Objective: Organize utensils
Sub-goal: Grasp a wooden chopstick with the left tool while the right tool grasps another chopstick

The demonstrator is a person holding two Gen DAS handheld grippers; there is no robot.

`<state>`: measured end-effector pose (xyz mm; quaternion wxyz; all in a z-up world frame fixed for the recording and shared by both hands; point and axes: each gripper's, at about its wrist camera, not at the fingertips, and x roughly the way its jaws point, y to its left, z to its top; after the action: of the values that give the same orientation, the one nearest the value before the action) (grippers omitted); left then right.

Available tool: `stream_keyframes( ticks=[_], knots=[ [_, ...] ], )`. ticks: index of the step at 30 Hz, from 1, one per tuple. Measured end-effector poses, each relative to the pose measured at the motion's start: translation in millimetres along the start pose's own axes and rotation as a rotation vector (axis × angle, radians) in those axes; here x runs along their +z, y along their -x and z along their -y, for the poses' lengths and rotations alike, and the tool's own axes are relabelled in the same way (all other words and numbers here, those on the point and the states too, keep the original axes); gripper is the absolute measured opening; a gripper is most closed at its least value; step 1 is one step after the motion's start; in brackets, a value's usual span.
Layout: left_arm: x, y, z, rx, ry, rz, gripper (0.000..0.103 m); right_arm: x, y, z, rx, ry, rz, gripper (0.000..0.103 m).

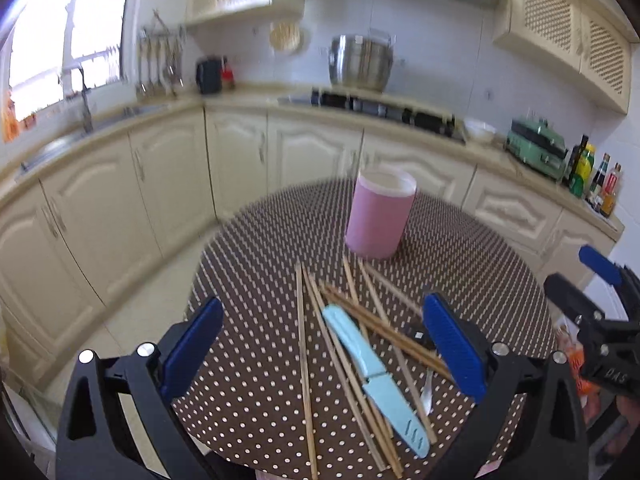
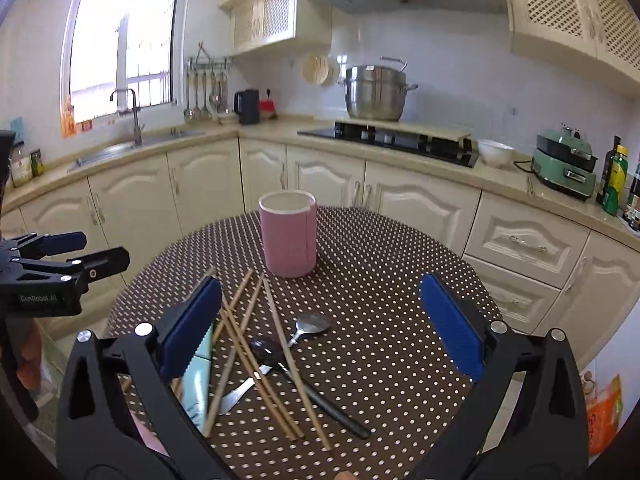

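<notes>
A pink cylindrical holder [image 1: 379, 216] [image 2: 288, 236] stands upright on the round polka-dot table [image 1: 460, 248] [image 2: 380, 280]. In front of it lies a loose pile: several wooden chopsticks [image 1: 304, 360] [image 2: 280, 344], a light blue sheathed knife [image 1: 376, 376] [image 2: 198, 392], a silver spoon [image 2: 310, 326] and a black spoon [image 2: 304, 384]. My left gripper [image 1: 324, 348] is open and empty above the pile. My right gripper [image 2: 320, 324] is open and empty above the spoons; it shows at the right edge of the left wrist view [image 1: 600, 304].
Cream kitchen cabinets and a counter curve behind the table. On it are a sink [image 2: 132, 148], a black hob [image 2: 392, 140] with a steel pot [image 2: 376, 90], a green appliance [image 2: 566, 164] and bottles [image 2: 616, 180]. The table's edge is near both grippers.
</notes>
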<state>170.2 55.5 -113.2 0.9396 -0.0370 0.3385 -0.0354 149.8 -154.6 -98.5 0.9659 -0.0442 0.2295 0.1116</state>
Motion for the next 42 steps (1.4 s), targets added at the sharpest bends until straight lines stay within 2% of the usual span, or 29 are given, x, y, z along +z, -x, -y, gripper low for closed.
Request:
stream_keyframes(
  ticks=[2, 6, 9, 16, 18, 23, 25, 28, 29, 30, 35, 40, 42],
  knots=[
    [-7.2, -25.2, -4.7, 0.029, -0.008, -0.08, 0.095, -2.8, -22.2, 3.5, -0.013, 0.021, -0.06, 0.098],
    [-23.0, -66.4, -14.3, 0.025, -0.012, -0.21, 0.061, -7.4, -58.8, 5.5, -0.024, 0.064, -0.156, 0.096],
    [-33.1, -89.8, -22.1, -0.024, 0.013, -0.282, 0.053, -9.7, -76.2, 2.8, 0.008, 0.095, -0.204, 0.089],
    [-35.8, -121.9, -28.3, 0.023, -0.008, -0.362, 0.036, -11.6, -113.0, -6.4, 0.11, 0.12, -0.336, 0.079],
    [-31.3, -126.2, -26.8, 0.041, -0.025, -0.372, 0.034, -10.9, -121.7, -6.3, 0.132, 0.111, -0.372, 0.075],
    [-20.4, -136.4, -17.7, 0.081, -0.082, -0.388, 0.034, -8.0, -145.0, -6.2, 0.205, 0.08, -0.468, 0.049],
    [-17.9, -138.5, -15.8, 0.086, -0.088, -0.386, 0.03, -7.7, -154.7, -7.8, 0.236, 0.073, -0.504, 0.044],
    [-15.3, -140.2, -18.0, 0.088, -0.072, -0.374, 0.019, -6.7, -165.6, -11.0, 0.267, 0.071, -0.553, 0.043],
    [-14.7, -139.7, -20.3, 0.092, -0.062, -0.372, 0.01, -6.9, -168.2, -12.5, 0.274, 0.073, -0.566, 0.043],
    [-14.0, -140.5, -21.0, 0.091, -0.05, -0.37, 0.007, -7.1, -171.0, -14.6, 0.285, 0.077, -0.582, 0.043],
    [-15.4, -132.6, -33.3, 0.064, 0.035, -0.34, 0.006, -8.1, -184.3, -23.8, 0.318, 0.075, -0.634, 0.043],
    [-11.0, -112.0, -38.4, 0.076, 0.091, -0.248, 0.006, -7.0, -197.4, -39.8, 0.326, 0.115, -0.664, 0.043],
    [-7.5, -101.8, -39.4, 0.089, 0.111, -0.209, 0.006, -8.1, -203.8, -47.2, 0.294, 0.144, -0.67, 0.043]
  ],
)
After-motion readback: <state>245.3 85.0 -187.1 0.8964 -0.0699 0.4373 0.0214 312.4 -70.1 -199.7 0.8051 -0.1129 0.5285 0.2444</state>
